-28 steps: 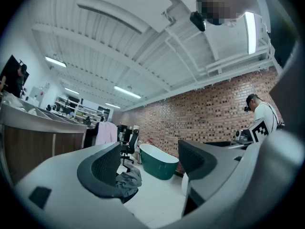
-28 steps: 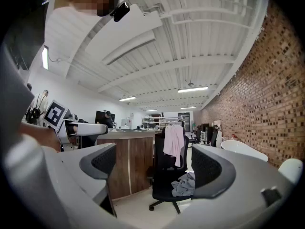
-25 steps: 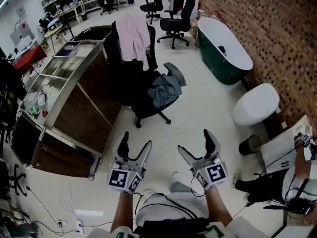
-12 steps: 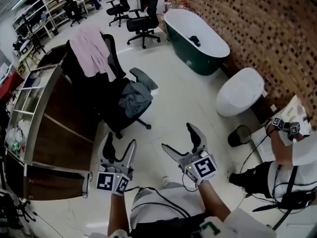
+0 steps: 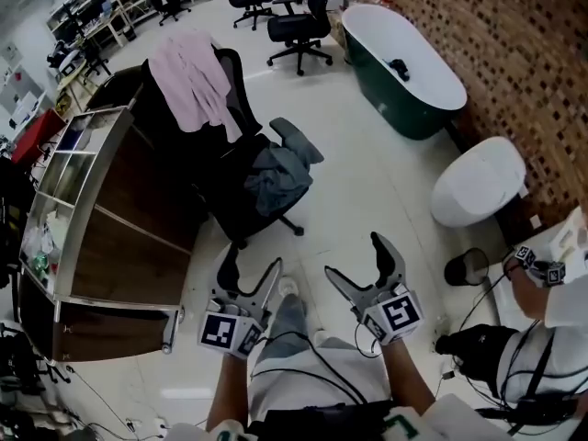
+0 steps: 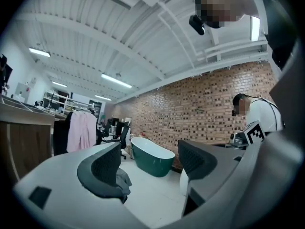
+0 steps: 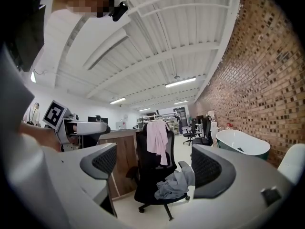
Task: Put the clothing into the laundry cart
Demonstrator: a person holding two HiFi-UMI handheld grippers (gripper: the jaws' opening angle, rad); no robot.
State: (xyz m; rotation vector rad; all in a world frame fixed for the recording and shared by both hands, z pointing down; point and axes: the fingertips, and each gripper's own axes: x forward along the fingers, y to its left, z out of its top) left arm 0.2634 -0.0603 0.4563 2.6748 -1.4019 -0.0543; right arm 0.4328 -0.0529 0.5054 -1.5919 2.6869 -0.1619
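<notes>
A black office chair (image 5: 234, 168) stands beside the laundry cart (image 5: 110, 214), which has wooden sides and a metal frame. A pink garment (image 5: 188, 76) hangs over the chair's back and a grey garment (image 5: 278, 177) lies crumpled on its seat. My left gripper (image 5: 251, 266) and right gripper (image 5: 358, 260) are held side by side, short of the chair, both open and empty. In the right gripper view the pink garment (image 7: 157, 140) and grey garment (image 7: 174, 182) show between the jaws, with the cart (image 7: 121, 159) to the left. The left gripper view shows the pink garment (image 6: 81, 130) at left.
A green bathtub (image 5: 404, 62) and a white toilet (image 5: 478, 191) stand along the brick wall at right, with a small black bin (image 5: 464, 266) near them. Another person (image 5: 542, 338) sits at the right edge. More office chairs (image 5: 299, 26) stand at the back. Cables hang below my hands.
Both grippers have travelled across the floor with the walking person and are a little nearer the chair. Their jaws stand as open as before. A leg now shows between them.
</notes>
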